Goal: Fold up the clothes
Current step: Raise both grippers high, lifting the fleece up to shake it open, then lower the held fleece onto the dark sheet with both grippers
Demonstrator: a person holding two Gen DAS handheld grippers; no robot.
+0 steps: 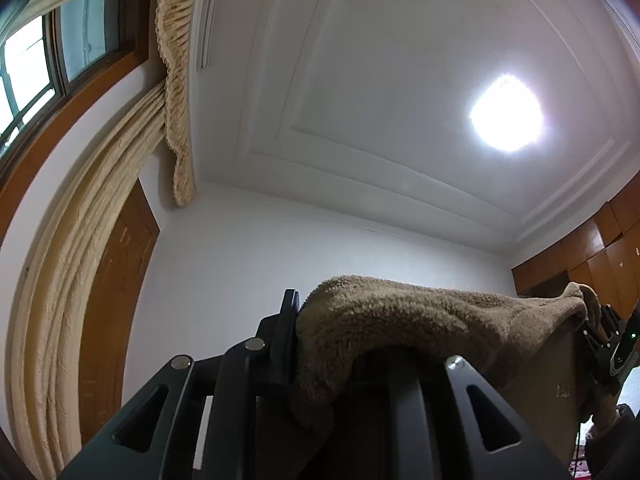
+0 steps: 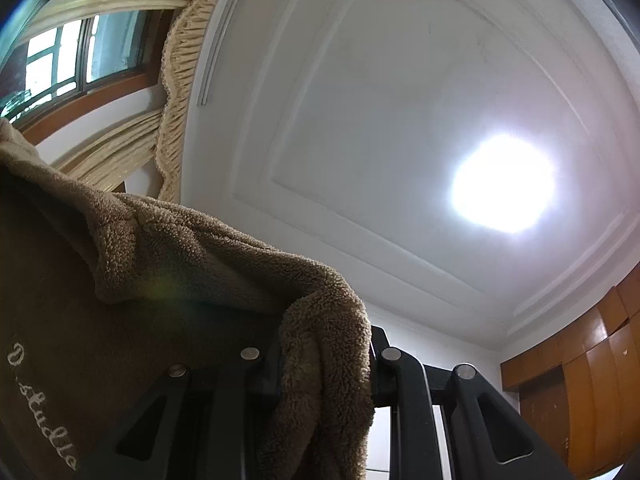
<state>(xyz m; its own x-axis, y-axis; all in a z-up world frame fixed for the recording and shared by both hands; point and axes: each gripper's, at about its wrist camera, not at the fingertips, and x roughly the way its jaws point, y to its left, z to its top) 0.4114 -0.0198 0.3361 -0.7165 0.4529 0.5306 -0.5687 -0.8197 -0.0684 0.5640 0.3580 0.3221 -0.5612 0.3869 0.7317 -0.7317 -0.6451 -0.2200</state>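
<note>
both cameras tilt up at a white panelled ceiling [image 1: 400, 60] with a bright ceiling light [image 1: 506, 114]. cream curtains [image 1: 80, 260] hang by a wood-framed window [image 1: 48, 64], and brown wardrobes [image 2: 580, 380] line the far wall. no desk or other surface shows. the brown fleece garment [image 1: 400, 320] is held up in the air, strung between the two tools. the left hand-held gripper [image 1: 356, 344] has fleece draped between narrow jaws; whether they still press it cannot be told. the right hand-held gripper [image 2: 326, 356] stands narrow, clamped on the garment's edge.
</note>
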